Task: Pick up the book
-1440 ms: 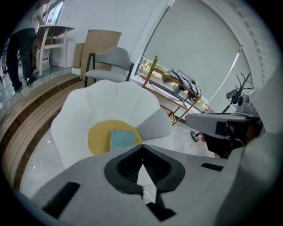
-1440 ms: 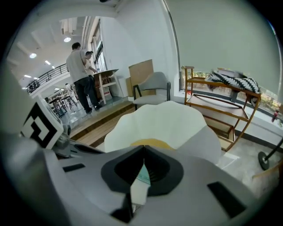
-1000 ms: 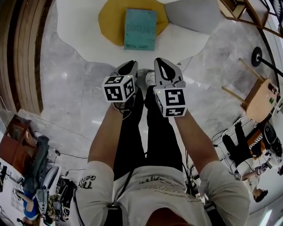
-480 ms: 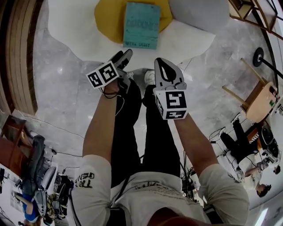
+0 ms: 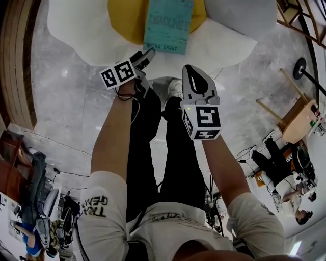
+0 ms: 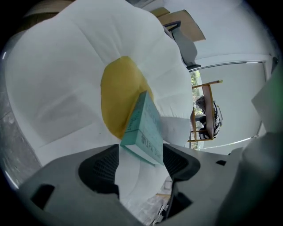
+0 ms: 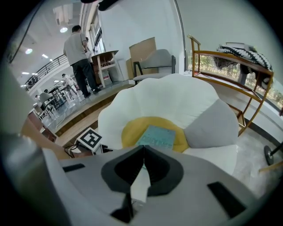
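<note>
On the yellow centre: we find the book [image 5: 169,23], a teal volume lying flat on the yellow middle [image 5: 127,20] of a flower-shaped cushion [image 5: 81,30] with white petals. Its near short edge, which carries a line of print, faces us.
Left hand-held gripper [image 5: 144,57]: its 2 jaws stand wide apart and have just been opening. We hold it just short of the book's near edge, over a white petal, pointing downward and rolled to one side.
Between the left jaws: the left gripper view shows the book's near corner in the gap, but neither of the pads [image 6: 99,170] presses on it. White cushion fills the rest of the gap.
Right hand-held gripper [image 5: 192,71]: its 2 jaws are together with their tips meeting and nothing between them. It hangs to the right of the left one, farther back from the book and above our legs.
Right gripper view: the book lies ahead, beyond the closed tips, and the left marker cube [image 7: 90,139] sits low on the left.
Grey cushion [image 5: 239,15]: it rests against the white petals, just to the right of the book.
Floor [image 5: 66,102]: grey marble lies around the flower-shaped cushion and under our feet.
</note>
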### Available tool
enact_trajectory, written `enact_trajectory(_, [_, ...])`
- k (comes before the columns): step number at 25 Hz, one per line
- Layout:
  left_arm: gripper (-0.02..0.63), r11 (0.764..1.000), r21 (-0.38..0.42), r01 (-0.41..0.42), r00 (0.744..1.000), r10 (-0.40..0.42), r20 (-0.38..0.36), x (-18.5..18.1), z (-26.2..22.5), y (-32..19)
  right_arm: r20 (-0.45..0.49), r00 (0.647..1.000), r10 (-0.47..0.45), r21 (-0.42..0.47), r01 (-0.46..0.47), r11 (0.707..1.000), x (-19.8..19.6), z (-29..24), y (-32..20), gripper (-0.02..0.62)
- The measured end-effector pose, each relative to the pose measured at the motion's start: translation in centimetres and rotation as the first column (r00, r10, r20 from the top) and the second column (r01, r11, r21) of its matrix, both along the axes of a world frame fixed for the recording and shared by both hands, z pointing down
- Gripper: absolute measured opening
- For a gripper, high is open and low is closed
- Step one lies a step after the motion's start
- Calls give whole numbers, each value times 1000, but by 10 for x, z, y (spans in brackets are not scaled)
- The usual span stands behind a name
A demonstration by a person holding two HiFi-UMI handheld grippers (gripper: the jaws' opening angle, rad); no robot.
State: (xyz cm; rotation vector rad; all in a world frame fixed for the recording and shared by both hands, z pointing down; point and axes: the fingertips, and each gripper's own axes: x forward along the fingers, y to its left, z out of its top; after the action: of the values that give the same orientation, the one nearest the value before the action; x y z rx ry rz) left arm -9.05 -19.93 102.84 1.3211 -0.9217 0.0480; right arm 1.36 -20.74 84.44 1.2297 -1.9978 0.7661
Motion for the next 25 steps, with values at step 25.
enact_trajectory(25, [307, 994, -6, 105, 977, -105, -185, 19, 13, -19, -17, 999, 39, -76, -40, 996, 15, 23, 4, 26])
